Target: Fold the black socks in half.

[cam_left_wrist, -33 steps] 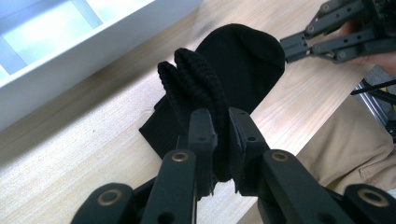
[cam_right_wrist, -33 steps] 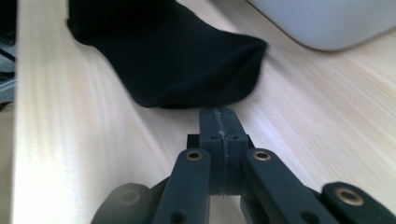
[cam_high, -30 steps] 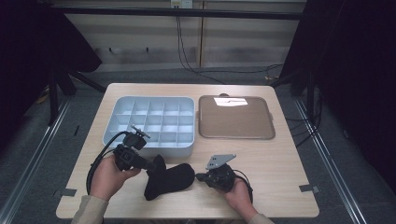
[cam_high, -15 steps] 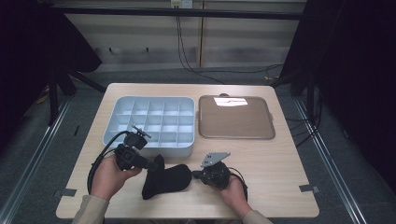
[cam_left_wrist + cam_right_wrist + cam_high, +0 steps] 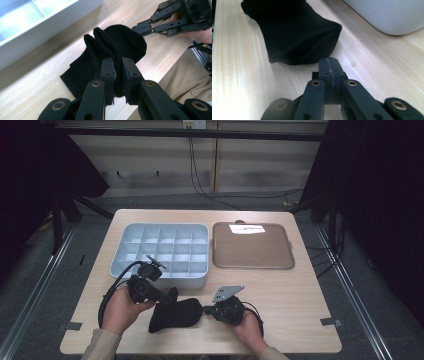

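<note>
Pale wood table [image 5: 300, 290] under you carries a divided bin [image 5: 165, 251] and a brown tray [image 5: 251, 246] at the far side. Your left gripper [image 5: 117, 75] is clamped on a raised fold of the black sock [image 5: 175, 316], which lies near the front edge. Your right gripper [image 5: 329, 65], jaws pressed together and empty, sits just beside the sock's toe end.

Compartment tray [image 5: 200, 279] beside brown tray [image 5: 252, 265]
</note>
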Demonstrator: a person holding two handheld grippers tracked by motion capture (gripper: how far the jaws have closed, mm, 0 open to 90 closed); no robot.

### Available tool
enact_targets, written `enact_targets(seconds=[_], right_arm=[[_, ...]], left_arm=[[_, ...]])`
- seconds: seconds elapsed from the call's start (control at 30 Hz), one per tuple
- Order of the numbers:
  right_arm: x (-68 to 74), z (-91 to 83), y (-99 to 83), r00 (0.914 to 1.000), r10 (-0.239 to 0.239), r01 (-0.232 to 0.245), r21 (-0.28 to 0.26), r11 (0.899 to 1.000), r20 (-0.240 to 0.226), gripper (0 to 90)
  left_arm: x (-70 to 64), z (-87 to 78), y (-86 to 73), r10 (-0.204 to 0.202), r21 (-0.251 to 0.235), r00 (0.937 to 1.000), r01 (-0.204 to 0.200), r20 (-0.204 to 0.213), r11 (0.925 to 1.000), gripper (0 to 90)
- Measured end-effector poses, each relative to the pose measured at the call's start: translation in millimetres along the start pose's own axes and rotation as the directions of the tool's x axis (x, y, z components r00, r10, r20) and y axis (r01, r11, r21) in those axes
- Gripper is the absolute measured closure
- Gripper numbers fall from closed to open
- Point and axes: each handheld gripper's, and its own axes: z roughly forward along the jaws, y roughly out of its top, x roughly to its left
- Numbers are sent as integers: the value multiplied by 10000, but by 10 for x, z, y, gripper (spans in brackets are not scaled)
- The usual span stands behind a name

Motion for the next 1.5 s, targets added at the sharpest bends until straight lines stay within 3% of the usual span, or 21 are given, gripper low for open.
enact_targets(seconds=[1.5], right_arm=[[97,28,20,9995,-234,236,97,9997,-203,900]], left_arm=[[-136,389,43,232,547,9997,-229,-47,9982,805]])
